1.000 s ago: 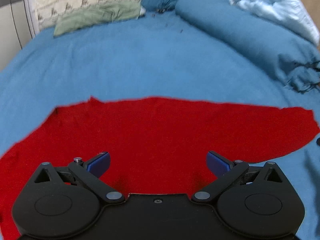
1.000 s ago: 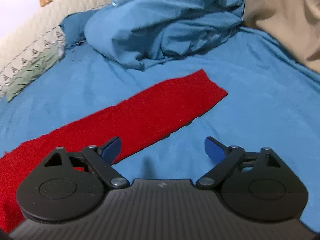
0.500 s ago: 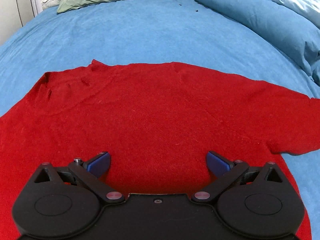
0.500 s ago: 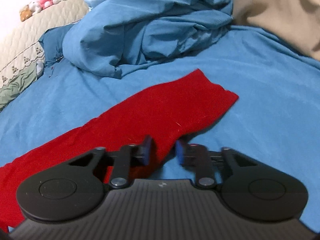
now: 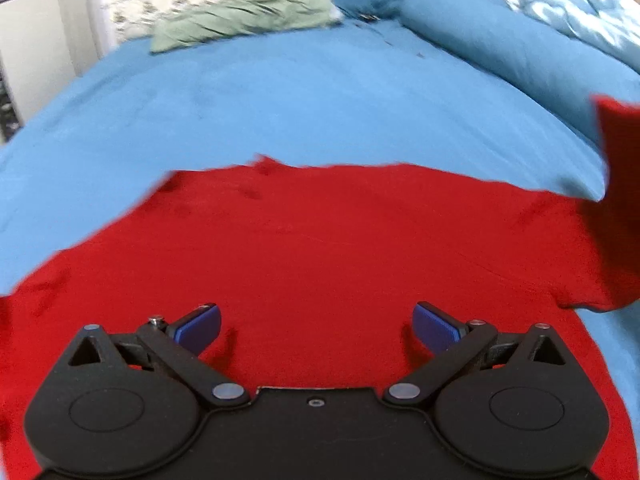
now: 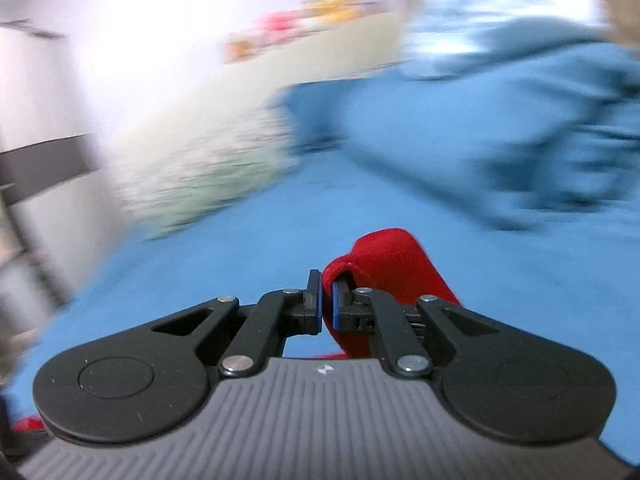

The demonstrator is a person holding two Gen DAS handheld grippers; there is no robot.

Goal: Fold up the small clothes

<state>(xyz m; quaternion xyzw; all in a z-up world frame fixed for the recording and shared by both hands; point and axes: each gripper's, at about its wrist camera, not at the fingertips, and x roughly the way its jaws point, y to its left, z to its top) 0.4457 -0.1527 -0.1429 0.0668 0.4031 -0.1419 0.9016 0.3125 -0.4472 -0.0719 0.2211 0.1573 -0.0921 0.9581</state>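
Right wrist view: the right gripper (image 6: 327, 304) has its jaws closed on a fold of the red garment (image 6: 390, 264); the cloth is pinched between the two blue pads (image 6: 337, 306), loops up and over the right-hand finger, and hangs off the bed, clear of the blue bedsheet (image 6: 240, 264) behind it. The background is smeared by motion blur, so nothing finer can be read there.

Left wrist view: the left gripper (image 5: 316, 326) has its jaws spread wide with nothing between them; both fingertips hover above the near part of the red garment (image 5: 320, 248), and whether they touch the cloth cannot be told. The garment's body lies flat on the blue bedsheet (image 5: 280, 100), its long axis running left to right across the view, its far edge a nearly straight line. At the right edge a raised flap of red cloth (image 5: 618, 184) stands up off the bed; this is judged to be the sleeve end carried by the right gripper.

Governing relation: the lifted end lies to the right of the flat body, so the fold would travel leftward along the long axis, over the body. The right hand holds the moving end; the left is nearer the flat body and placed to pin it
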